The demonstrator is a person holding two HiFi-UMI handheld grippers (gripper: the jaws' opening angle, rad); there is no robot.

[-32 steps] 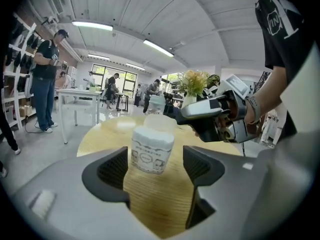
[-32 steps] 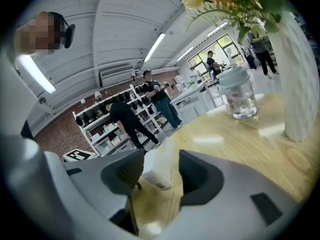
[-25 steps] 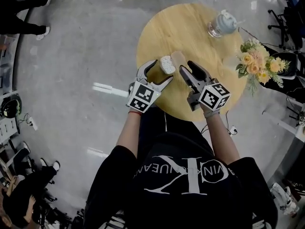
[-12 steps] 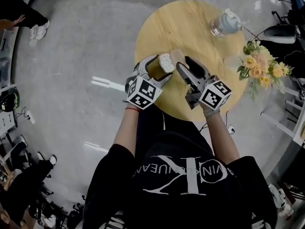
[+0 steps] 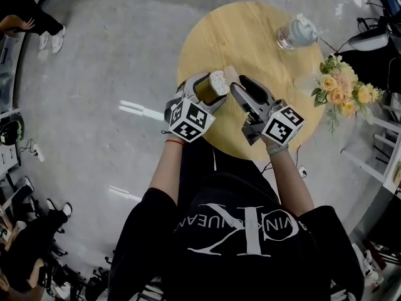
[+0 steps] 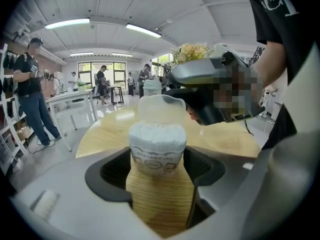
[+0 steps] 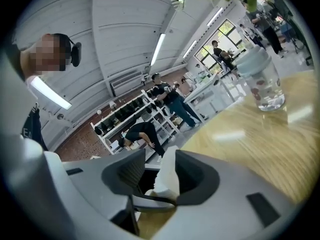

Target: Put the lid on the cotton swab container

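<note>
The cotton swab container (image 5: 212, 86) has a wood-grain body packed with white swabs. My left gripper (image 5: 209, 89) is shut on it and holds it above the near edge of the round wooden table (image 5: 250, 36). In the left gripper view the container (image 6: 158, 154) stands upright between the jaws. The translucent lid (image 6: 161, 108) hangs just beyond its top. My right gripper (image 5: 237, 88) is shut on the lid (image 5: 230, 74), right beside the swab tops. In the right gripper view the lid (image 7: 167, 176) sits edge-on between the pads.
A glass jar with a grey top (image 5: 293, 31) stands at the table's far right. A bouquet of yellow flowers (image 5: 341, 86) sits off the right edge. Several people (image 6: 30, 99) stand at benches and shelves in the room behind.
Both grippers have drifted slightly to the left and closer together. The lid stays close beside the container's top.
</note>
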